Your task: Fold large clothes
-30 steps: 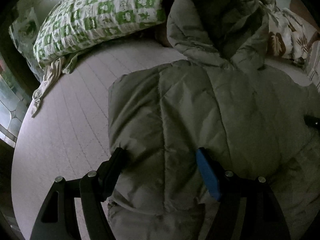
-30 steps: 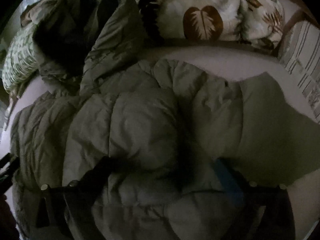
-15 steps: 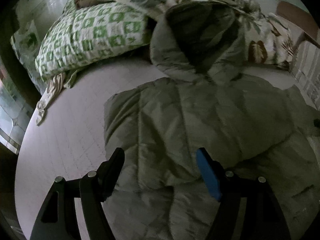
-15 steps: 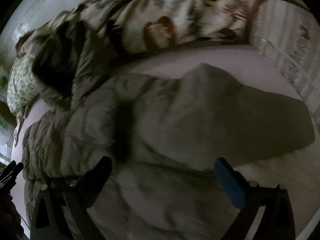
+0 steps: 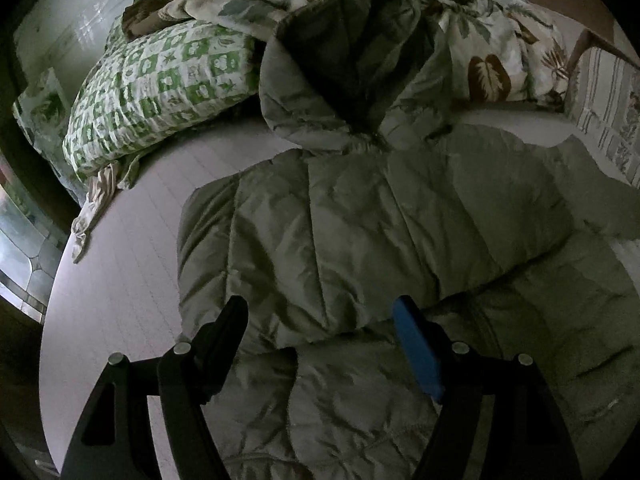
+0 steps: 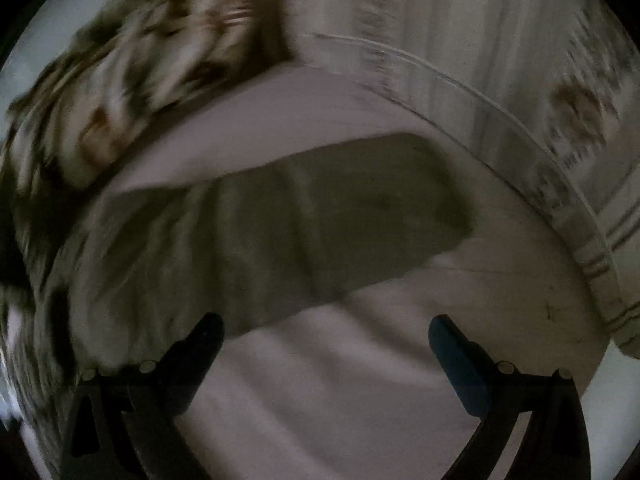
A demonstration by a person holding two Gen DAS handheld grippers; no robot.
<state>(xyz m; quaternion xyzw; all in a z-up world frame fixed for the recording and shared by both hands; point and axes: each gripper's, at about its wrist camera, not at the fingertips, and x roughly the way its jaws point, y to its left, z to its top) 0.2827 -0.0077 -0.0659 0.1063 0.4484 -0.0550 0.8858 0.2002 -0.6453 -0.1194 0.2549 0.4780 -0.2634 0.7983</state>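
Note:
A grey-green quilted hooded jacket (image 5: 360, 232) lies spread on the pale bed sheet (image 5: 120, 280), its hood (image 5: 352, 60) toward the pillows. Its left sleeve is folded over the body. My left gripper (image 5: 320, 320) is open and empty, hovering above the jacket's lower body. In the blurred right wrist view, the jacket's right sleeve (image 6: 320, 220) lies stretched out across the sheet. My right gripper (image 6: 324, 336) is open and empty, above bare sheet just in front of that sleeve.
A green-and-white checked pillow (image 5: 160, 84) lies at the back left. A leaf-print duvet (image 5: 480, 48) is bunched behind the hood. A striped bedding edge (image 6: 520, 80) runs along the right side. The bed's left edge (image 5: 48, 280) drops toward a window.
Both grippers have pulled back and risen off the jacket. The right gripper has swung right, from over the jacket body to the outstretched sleeve and bare sheet.

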